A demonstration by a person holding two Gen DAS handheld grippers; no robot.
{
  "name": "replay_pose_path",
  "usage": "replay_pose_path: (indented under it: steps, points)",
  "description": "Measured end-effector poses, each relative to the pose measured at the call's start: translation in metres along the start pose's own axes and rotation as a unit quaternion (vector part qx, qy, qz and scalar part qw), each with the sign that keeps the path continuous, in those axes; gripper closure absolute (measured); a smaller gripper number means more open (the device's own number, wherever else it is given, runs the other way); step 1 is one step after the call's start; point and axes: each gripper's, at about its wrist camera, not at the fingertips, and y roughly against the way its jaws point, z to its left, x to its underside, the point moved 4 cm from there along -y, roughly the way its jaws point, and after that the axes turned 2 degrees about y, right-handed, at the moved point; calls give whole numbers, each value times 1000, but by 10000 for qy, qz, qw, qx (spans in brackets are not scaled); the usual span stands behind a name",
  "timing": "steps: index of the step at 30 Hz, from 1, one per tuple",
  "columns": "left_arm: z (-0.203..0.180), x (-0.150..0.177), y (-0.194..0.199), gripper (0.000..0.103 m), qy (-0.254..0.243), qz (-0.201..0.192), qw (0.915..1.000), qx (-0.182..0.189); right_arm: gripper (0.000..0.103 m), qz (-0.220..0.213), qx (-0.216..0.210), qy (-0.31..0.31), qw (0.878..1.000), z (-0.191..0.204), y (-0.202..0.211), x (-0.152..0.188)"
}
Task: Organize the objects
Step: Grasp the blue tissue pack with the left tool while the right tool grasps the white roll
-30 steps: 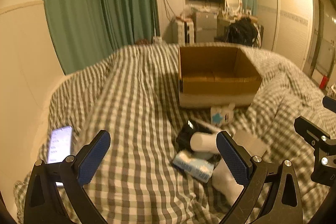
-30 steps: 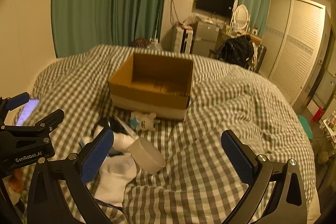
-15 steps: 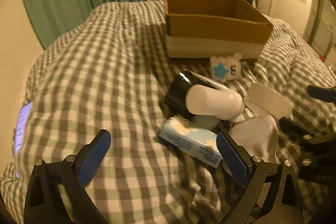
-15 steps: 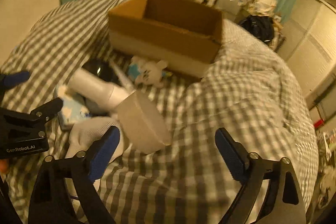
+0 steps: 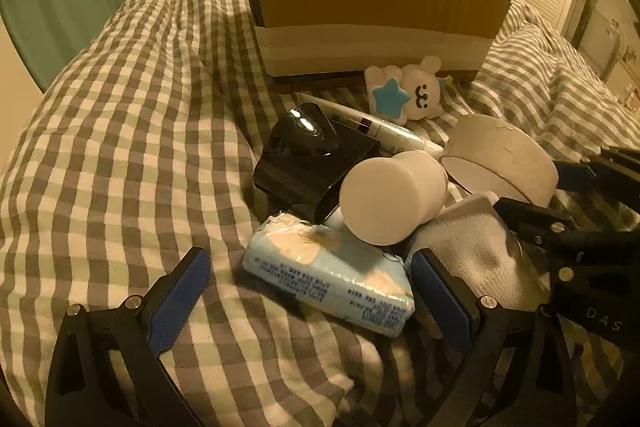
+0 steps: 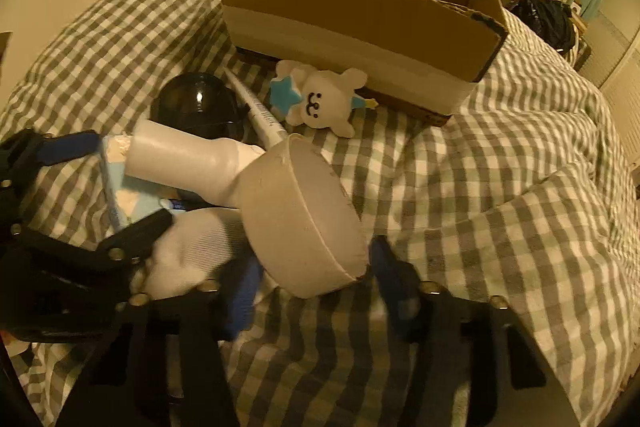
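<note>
Right wrist view: right gripper (image 6: 316, 283) lowered from above, closing around tape roll (image 6: 304, 215) (pads not yet pressing); left gripper (image 5: 308, 291) narrowing, empty, over tissue pack (image 5: 332, 279).

Our left gripper (image 5: 308, 291) tilts steeply down, its blue-padded jaws wide and just starting to close, the pads touching nothing. Our right gripper (image 6: 316, 287) tilts down as steeply just to the right of it, jaws closing with a pale round tub (image 6: 302, 215) between them, the pads not yet pressing it.
</note>
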Motion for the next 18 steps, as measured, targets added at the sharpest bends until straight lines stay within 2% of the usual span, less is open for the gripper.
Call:
replay_pose_path:
  steps: [1, 2, 6, 12, 18]
  points:
    - [1, 0, 1, 21, 42, -25, 10000, 73, 60, -36, -3, -17, 10000, 0, 1, 1]
    - [1, 0, 0, 32, 95, 2, 9998, 168, 61, -78, -6, -28, 10000, -1, 2, 1]
    - [6, 5, 1, 34, 174, 78, 9995, 257, 67, -340, 7, -90, 9994, -3, 12, 1]
    - [13, 13, 18, 37, 264, 79, 9988, 392, 69, -612, 6, -222, 9979, -6, 28, 1]
    - [12, 13, 41, 37, 363, -73, 9985, 399, 72, -879, 258, -82, 9958, 0, 49, -3]
